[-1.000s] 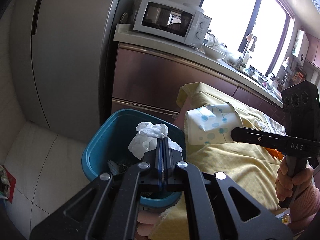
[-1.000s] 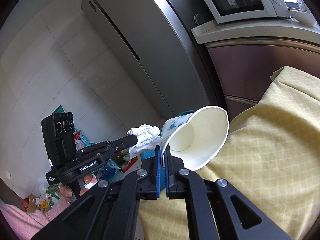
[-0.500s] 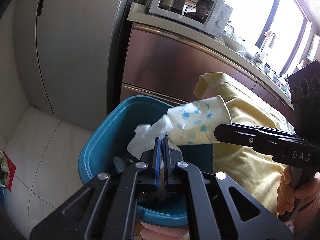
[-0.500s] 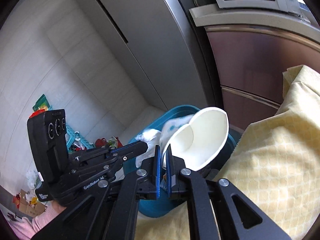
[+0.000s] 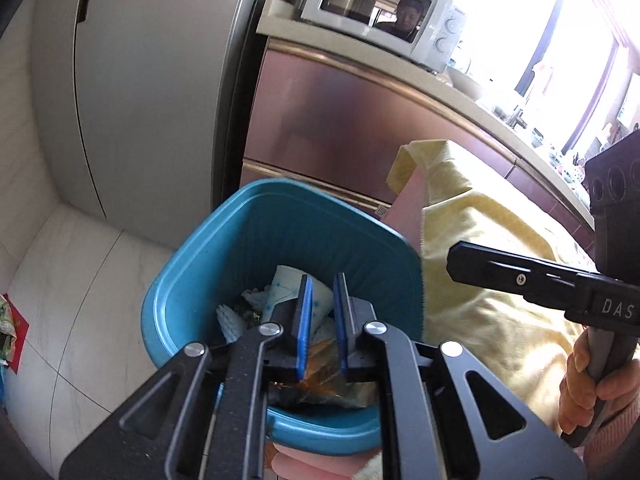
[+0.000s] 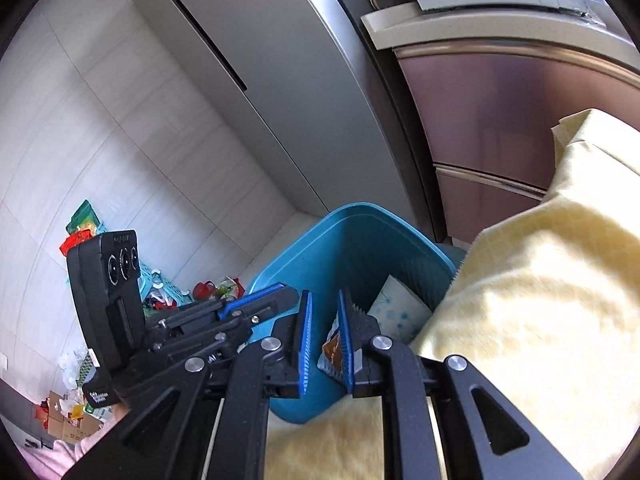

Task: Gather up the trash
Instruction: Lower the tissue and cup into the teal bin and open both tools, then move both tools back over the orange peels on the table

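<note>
A blue plastic bin (image 5: 256,240) stands on the floor beside the table; it also shows in the right wrist view (image 6: 352,236). Inside it lie a white paper cup with blue dots (image 5: 286,288), also seen in the right wrist view (image 6: 400,314), crumpled tissue (image 5: 254,296) and a brown wrapper (image 6: 332,350). My left gripper (image 5: 322,308) is open and empty above the bin. My right gripper (image 6: 324,332) is open and empty over the bin's near rim. Its body shows at the right of the left wrist view (image 5: 540,280).
A table with a yellow cloth (image 5: 480,240) borders the bin on the right. A grey fridge (image 5: 160,80) and brown cabinets (image 5: 340,120) with a microwave (image 5: 380,12) stand behind. Bags and boxes (image 6: 80,400) litter the white floor at left.
Both grippers have opened. The tissue has left my left gripper and the paper cup has left my right gripper; both now lie inside the blue bin.
</note>
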A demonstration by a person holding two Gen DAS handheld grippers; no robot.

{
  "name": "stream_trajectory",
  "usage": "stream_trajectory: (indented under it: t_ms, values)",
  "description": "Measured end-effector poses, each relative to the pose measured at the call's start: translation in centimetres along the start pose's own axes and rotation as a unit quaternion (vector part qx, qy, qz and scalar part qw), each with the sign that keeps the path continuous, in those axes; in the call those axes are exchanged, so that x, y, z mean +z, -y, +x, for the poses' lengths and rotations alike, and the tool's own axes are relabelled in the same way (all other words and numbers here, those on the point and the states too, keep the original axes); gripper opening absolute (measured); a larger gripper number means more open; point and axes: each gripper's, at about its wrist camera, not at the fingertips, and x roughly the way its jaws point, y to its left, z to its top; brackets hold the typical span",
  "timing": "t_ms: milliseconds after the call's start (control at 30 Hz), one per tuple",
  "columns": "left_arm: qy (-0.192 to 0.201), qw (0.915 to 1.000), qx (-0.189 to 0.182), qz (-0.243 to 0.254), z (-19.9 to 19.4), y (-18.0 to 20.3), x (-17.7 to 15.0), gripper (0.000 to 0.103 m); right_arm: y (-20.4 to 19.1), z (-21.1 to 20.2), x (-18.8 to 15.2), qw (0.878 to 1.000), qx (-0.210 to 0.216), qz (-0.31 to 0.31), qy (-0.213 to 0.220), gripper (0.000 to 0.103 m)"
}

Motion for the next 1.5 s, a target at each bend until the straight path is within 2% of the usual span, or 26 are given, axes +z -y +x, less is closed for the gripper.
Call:
stream_trajectory:
  t_ms: [100,200,367,567,800,1033,1167,1333,1500]
  values:
    - [0.015,0.9998,-0.006,0.013,-1.3,1.1,0.1,0.011,0.1,-1.7,-0.5,1.0,0.006,-0.001,0.012,0.017]
    - [0.031,0.9989,-0.019,0.03,-2.9,2.7,0.1,0.016,0.1,-3.9,-1.3,1.0,0.008,-0.006,0.028,0.019]
    - [0.046,0.9956,-0.054,0.062,-4.8,6.2,0.0,0.021,0.7,-7.8,-2.4,0.998,0.001,-0.007,0.056,0.022]
    - [0.047,0.9882,-0.1,0.106,-6.0,11.2,-0.6,0.026,2.5,-12.9,-4.3,0.995,-0.026,0.011,0.097,0.022]
    - [0.031,0.9775,-0.149,0.146,-5.7,17.5,-1.9,0.029,5.2,-18.7,-7.5,0.987,-0.071,0.042,0.14,0.023]
    - [0.005,0.9642,-0.189,0.186,-4.4,23.3,-3.9,0.033,8.5,-24.3,-11.7,0.969,-0.135,0.093,0.183,0.026]
    - [-0.018,0.9554,-0.208,0.209,-3.0,26.4,-4.8,0.039,10.2,-27.3,-14.2,0.954,-0.175,0.127,0.209,0.026]
    - [-0.046,0.9489,-0.214,0.227,-0.3,29.7,-5.2,0.041,12.6,-30.3,-16.9,0.935,-0.207,0.165,0.236,0.029]
    - [-0.055,0.9479,-0.201,0.241,1.6,31.6,-4.9,0.045,14.9,-31.9,-19.1,0.921,-0.223,0.202,0.246,0.031]
